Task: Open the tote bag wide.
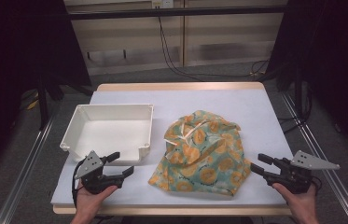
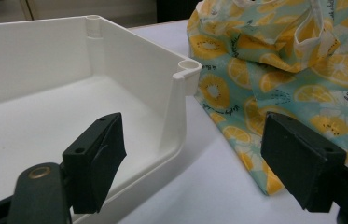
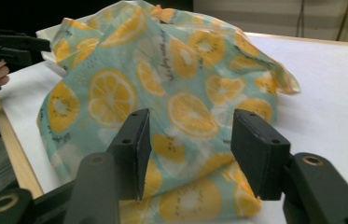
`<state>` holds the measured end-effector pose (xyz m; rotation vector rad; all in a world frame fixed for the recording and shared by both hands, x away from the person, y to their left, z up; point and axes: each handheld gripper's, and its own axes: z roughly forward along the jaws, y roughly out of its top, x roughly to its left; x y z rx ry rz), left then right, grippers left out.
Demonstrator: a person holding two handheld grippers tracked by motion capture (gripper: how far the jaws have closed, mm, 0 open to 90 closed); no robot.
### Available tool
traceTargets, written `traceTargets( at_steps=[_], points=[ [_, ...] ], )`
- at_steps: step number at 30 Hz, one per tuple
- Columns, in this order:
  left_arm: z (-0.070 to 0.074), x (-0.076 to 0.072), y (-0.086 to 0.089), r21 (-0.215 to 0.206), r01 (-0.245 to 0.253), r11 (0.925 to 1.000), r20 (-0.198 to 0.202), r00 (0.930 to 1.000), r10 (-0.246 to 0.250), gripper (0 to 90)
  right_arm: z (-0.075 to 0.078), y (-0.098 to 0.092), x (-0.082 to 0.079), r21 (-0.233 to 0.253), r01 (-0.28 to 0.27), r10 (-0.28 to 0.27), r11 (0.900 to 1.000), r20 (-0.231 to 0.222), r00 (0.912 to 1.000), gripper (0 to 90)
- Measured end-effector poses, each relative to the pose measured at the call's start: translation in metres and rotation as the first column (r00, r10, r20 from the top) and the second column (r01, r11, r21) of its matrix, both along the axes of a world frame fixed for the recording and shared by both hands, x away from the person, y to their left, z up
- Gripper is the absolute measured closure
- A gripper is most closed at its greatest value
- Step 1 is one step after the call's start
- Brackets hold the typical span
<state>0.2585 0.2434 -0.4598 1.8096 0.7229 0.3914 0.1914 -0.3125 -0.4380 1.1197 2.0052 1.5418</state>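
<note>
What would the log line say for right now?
left gripper: open, empty, by white bin | right gripper: open, empty, beside fruit-print cloth | bin: empty

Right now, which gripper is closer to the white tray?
Left. The left gripper sits right at the white tray's near edge; the right gripper is across the fruit-print bag.

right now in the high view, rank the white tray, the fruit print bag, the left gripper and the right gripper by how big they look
1. Fruit print bag and white tray: too alike in spread to rank.
2. Right gripper, long grey plate included.
3. Left gripper, only slightly smaller, so that order is unsure.
</note>
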Motion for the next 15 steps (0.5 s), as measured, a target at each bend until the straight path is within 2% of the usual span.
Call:
traceTargets(
  at_steps=[2, 4, 6, 7, 8, 12, 13, 14, 15],
  points=[
    [0.001, 0.000, -0.001, 0.018, 0.000, 0.9998, 0.006, 1.0000, 0.000, 21.7, 0.005, 0.004, 0.004, -0.017, -0.031, 0.031, 0.999, 0.002, 0.9995, 51.6],
    [0.001, 0.000, -0.001, 0.017, 0.001, 0.9998, 0.004, 1.0000, -0.001, 22.2, 0.007, 0.006, 0.007, -0.017, -0.046, 0.046, 0.999, -0.001, 0.9989, 51.7],
    [0.001, 0.000, -0.001, 0.019, 0.001, 0.9998, 0.008, 1.0000, -0.001, 22.3, 0.013, 0.013, 0.016, -0.024, -0.087, 0.087, 0.996, -0.013, 0.9962, 54.7],
    [0.000, 0.000, -0.002, 0.021, 0.002, 0.9998, 0.004, 1.0000, -0.002, 22.3, 0.013, 0.013, 0.016, -0.024, -0.087, 0.087, 0.996, -0.013, 0.9962, 54.7],
    [0.000, 0.000, -0.001, 0.019, 0.002, 0.9998, 0.003, 1.0000, -0.002, 22.2, 0.018, 0.019, 0.026, -0.019, -0.110, 0.110, 0.994, -0.010, 0.9939, 56.2],
    [0.000, 0.002, 0.000, 0.022, -0.003, 0.9998, 0.005, 1.0000, 0.003, 22.2, 0.030, 0.026, 0.046, -0.025, -0.134, 0.134, 0.991, 0.011, 0.9909, 60.5],
    [0.000, 0.002, 0.000, 0.011, -0.008, 0.9999, 0.001, 1.0000, 0.008, 22.2, 0.032, 0.028, 0.053, -0.017, -0.147, 0.147, 0.989, 0.014, 0.9890, 61.0],
    [0.000, 0.002, 0.000, 0.011, -0.008, 0.9999, 0.001, 1.0000, 0.008, 22.2, 0.032, 0.028, 0.053, -0.017, -0.147, 0.147, 0.989, 0.014, 0.9890, 61.0],
    [0.000, 0.003, 0.001, 0.015, -0.007, 0.9999, -0.002, 1.0000, 0.007, 22.1, 0.036, 0.032, 0.064, -0.034, -0.154, 0.155, 0.987, 0.015, 0.9878, 61.1]
  ],
)
